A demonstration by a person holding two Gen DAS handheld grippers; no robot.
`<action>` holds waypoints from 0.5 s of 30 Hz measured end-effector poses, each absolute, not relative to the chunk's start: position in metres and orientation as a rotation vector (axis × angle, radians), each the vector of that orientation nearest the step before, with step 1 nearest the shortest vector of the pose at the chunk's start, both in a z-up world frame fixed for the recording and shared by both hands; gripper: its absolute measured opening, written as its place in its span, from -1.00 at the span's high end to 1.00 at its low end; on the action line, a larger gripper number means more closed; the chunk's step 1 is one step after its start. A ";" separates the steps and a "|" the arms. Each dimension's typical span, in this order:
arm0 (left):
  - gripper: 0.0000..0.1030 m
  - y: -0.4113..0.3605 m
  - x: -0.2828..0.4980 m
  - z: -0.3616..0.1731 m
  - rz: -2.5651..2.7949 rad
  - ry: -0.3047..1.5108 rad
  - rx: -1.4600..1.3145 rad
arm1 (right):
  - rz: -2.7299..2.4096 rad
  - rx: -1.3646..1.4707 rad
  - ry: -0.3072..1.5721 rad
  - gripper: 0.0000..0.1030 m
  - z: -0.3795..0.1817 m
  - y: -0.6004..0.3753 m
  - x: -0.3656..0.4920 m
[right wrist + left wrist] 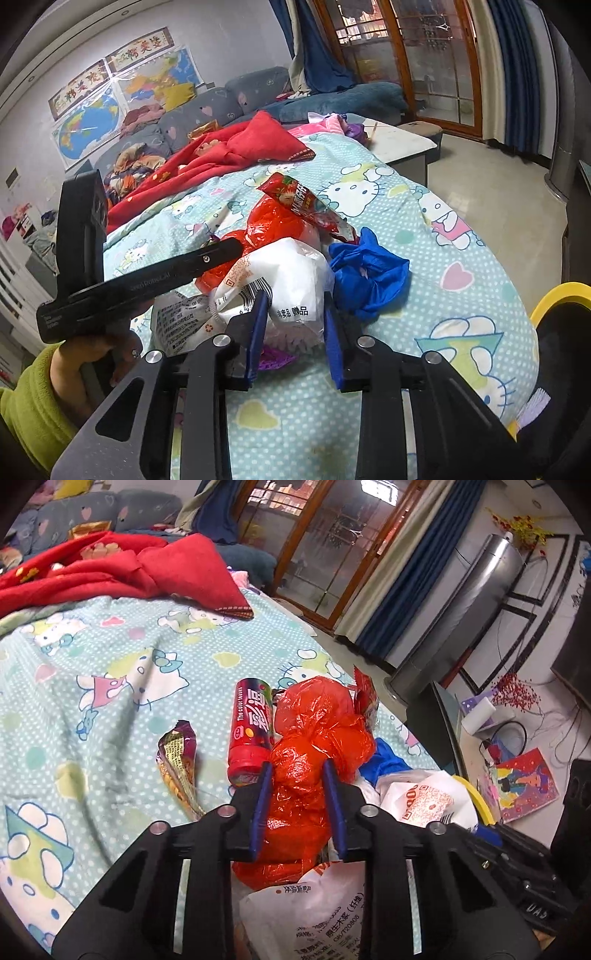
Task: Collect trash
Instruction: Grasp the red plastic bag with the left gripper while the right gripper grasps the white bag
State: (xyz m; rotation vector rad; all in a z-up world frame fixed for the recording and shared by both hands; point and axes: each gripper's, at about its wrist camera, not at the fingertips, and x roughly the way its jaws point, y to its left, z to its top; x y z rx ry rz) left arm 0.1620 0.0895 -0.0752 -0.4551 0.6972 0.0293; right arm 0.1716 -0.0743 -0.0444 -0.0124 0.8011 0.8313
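A heap of trash lies on the cartoon-cat bedsheet (pixel 110 657). My left gripper (pixel 297 771) is shut on a crumpled orange-red plastic bag (pixel 317 723), pads pressing both its sides. Beside that bag lie a red candy tube (pixel 251 731), a purple-gold snack wrapper (pixel 177 760) and printed white packaging (pixel 314 915). My right gripper (pixel 295 299) is shut on a white plastic bag (pixel 291 273) with a barcode. A blue plastic bag (pixel 369 273) lies just to its right, and a red snack packet (pixel 299 199) tops the heap. A hand in a green sleeve (pixel 33 398) holds the left gripper's black body (pixel 147 280).
A red blanket (pixel 122 568) is bunched at the far end of the bed, with a grey sofa (pixel 221 103) behind it. A yellow rim (pixel 561 295) shows at the bed's right edge. A silver tower unit (pixel 465 605), cables and a picture book (pixel 524 786) are on the floor.
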 end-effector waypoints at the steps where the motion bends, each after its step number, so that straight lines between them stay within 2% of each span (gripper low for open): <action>1: 0.65 0.089 0.161 -0.075 0.029 0.693 -0.451 | 0.832 -0.018 0.799 0.53 -0.043 -0.075 0.170; 15: 0.69 0.108 0.116 -0.030 0.078 0.542 -0.438 | 0.857 -0.046 0.742 0.62 -0.024 -0.078 0.152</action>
